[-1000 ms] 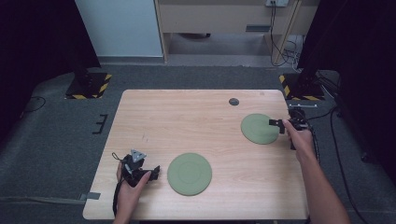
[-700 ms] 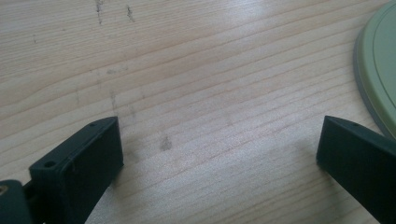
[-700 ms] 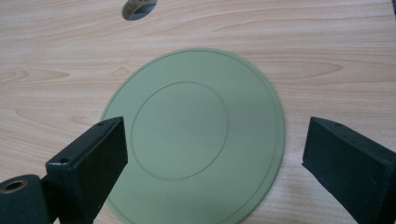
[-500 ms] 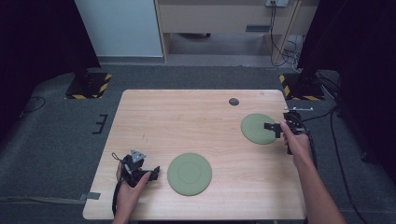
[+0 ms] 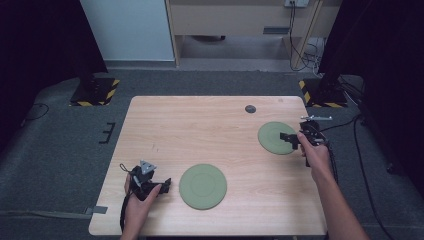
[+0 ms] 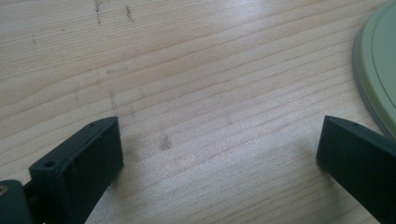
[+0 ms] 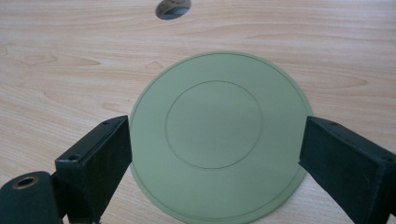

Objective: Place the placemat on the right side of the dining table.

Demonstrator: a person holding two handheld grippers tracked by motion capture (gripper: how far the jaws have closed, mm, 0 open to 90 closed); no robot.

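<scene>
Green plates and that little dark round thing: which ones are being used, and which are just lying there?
Being used:
far green plate, framed by the open right gripper
near green plate, beside the open left gripper

Just lying there:
small dark disc
striped stand bases on the floor

Overhead camera faces table; two ride low.
</scene>
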